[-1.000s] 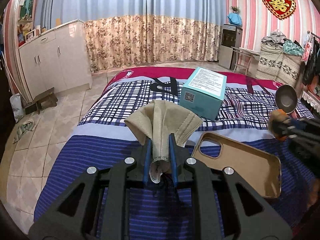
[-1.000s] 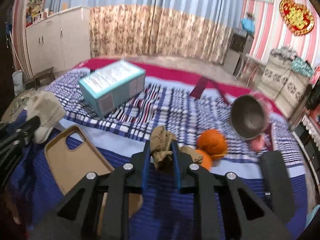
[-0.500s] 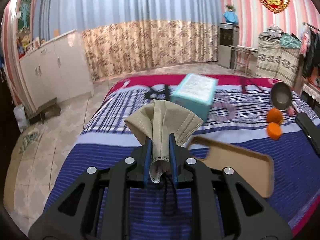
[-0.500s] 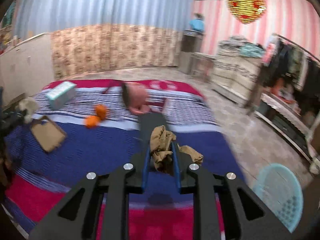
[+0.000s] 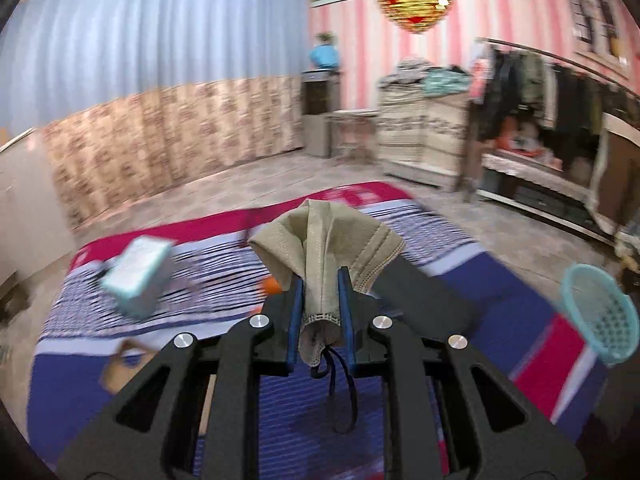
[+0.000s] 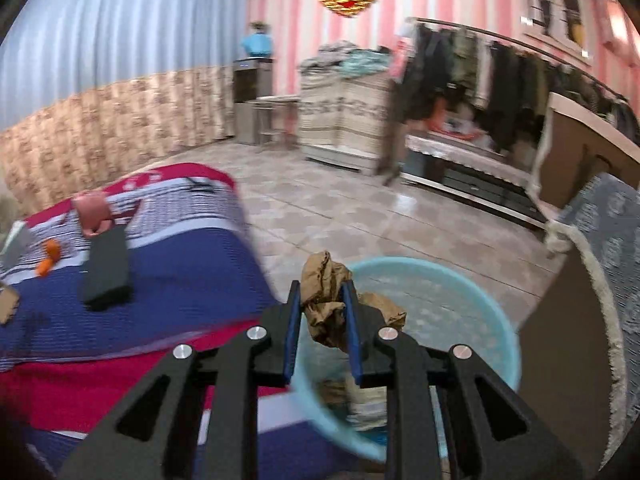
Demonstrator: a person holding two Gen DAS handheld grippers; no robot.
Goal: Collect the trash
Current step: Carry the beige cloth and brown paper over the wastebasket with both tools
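My left gripper (image 5: 319, 280) is shut on a beige face mask (image 5: 326, 236) with dark ear loops, held above the bed. My right gripper (image 6: 322, 292) is shut on a crumpled brown paper wad (image 6: 324, 292), held over the near rim of a light blue plastic basket (image 6: 472, 300) on the floor beside the bed. Some trash lies in the basket's bottom. The same basket shows at the right edge of the left wrist view (image 5: 600, 316).
The striped bed (image 6: 180, 280) holds a black flat case (image 6: 108, 268), orange fruit (image 6: 50, 256), a pink cup (image 6: 92, 210), a teal box (image 5: 138, 276) and a tan phone case (image 5: 124, 364). A clothes rack (image 6: 500, 68) and a grey rug-covered seat (image 6: 612, 280) stand to the right.
Both grippers have swung right, away from the bed's middle. The right gripper with the paper wad now hangs over the blue basket. The left still holds the mask.
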